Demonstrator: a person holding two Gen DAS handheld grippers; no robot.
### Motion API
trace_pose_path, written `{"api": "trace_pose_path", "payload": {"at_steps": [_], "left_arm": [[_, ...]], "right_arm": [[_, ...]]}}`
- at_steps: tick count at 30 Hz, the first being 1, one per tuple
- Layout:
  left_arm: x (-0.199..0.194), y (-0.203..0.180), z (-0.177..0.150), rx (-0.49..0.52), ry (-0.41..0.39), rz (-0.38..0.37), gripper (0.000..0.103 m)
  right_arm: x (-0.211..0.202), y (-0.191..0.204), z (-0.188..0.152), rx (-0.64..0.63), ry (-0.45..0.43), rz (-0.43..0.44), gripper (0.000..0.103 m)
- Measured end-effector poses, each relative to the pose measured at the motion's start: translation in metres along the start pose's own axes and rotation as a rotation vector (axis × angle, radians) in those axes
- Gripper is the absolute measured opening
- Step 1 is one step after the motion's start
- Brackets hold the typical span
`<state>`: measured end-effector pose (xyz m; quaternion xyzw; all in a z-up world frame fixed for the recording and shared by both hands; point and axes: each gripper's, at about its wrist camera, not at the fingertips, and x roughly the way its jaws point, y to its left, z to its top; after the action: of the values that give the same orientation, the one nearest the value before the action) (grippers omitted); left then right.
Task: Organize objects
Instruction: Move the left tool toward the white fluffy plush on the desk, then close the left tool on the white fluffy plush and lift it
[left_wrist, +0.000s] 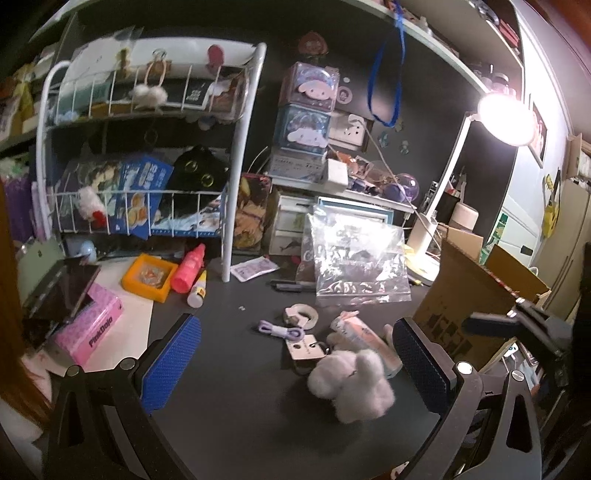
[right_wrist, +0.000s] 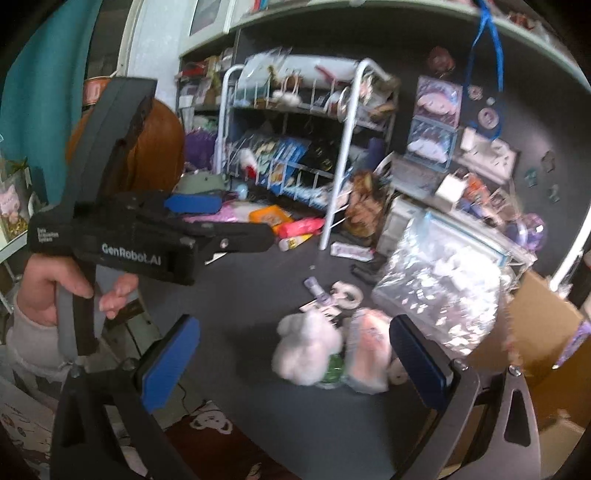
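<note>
A fluffy white plush (left_wrist: 351, 384) lies on the dark desk (left_wrist: 229, 369) beside a pink packet (left_wrist: 365, 339), a tagged card (left_wrist: 304, 349), a purple cable (left_wrist: 280, 330) and a tape roll (left_wrist: 301, 314). My left gripper (left_wrist: 295, 365) hovers open over them, with the plush nearer its right pad and nothing held. In the right wrist view my right gripper (right_wrist: 295, 365) is also open and empty above the plush (right_wrist: 306, 343) and packet (right_wrist: 369, 347). A hand (right_wrist: 48, 284) holds the left gripper (right_wrist: 247, 219) at the left.
A clear zip bag (left_wrist: 358, 258) leans behind the pile. A cardboard box (left_wrist: 469, 314) stands at the right by a lit desk lamp (left_wrist: 506, 118). An orange tray (left_wrist: 149, 277), a pink bottle (left_wrist: 188, 269), a glue bottle (left_wrist: 195, 291) and a pink box (left_wrist: 92, 328) lie left, under a white wire rack (left_wrist: 236, 155).
</note>
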<state>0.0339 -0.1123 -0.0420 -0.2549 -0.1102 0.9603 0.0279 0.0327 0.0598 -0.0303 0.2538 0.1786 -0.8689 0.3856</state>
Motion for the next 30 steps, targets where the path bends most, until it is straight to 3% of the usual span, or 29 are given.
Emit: {"api": "trace_pose_path", "payload": {"at_steps": [4,9,15,22,23,30], "left_arm": [[0.009,0.013,-0.005,-0.018,0.024,-0.027,0.103],[0.027,0.025,-0.014,-0.026,0.075,-0.064,0.103],[0.057,0.029,-0.024,-0.023,0.162,-0.135,0.103],[0.092,0.010,-0.036,0.025,0.278,-0.248,0.103],[0.095,0.008,-0.038,0.031,0.289,-0.263,0.103],[0.112,-0.005,-0.046,0.057,0.357,-0.338,0.103]], "right_arm": [[0.034,-0.004,-0.006,0.053,0.066,0.047,0.097],[0.082,-0.015,-0.024,0.115,0.159,0.014,0.081],[0.115,-0.022,-0.035,0.159,0.233,-0.032,0.070],[0.114,-0.019,-0.038,0.160,0.201,-0.094,0.058],[0.111,-0.017,-0.037,0.158,0.181,-0.093,0.044],[0.110,-0.012,-0.038,0.164,0.167,-0.102,0.043]]}}
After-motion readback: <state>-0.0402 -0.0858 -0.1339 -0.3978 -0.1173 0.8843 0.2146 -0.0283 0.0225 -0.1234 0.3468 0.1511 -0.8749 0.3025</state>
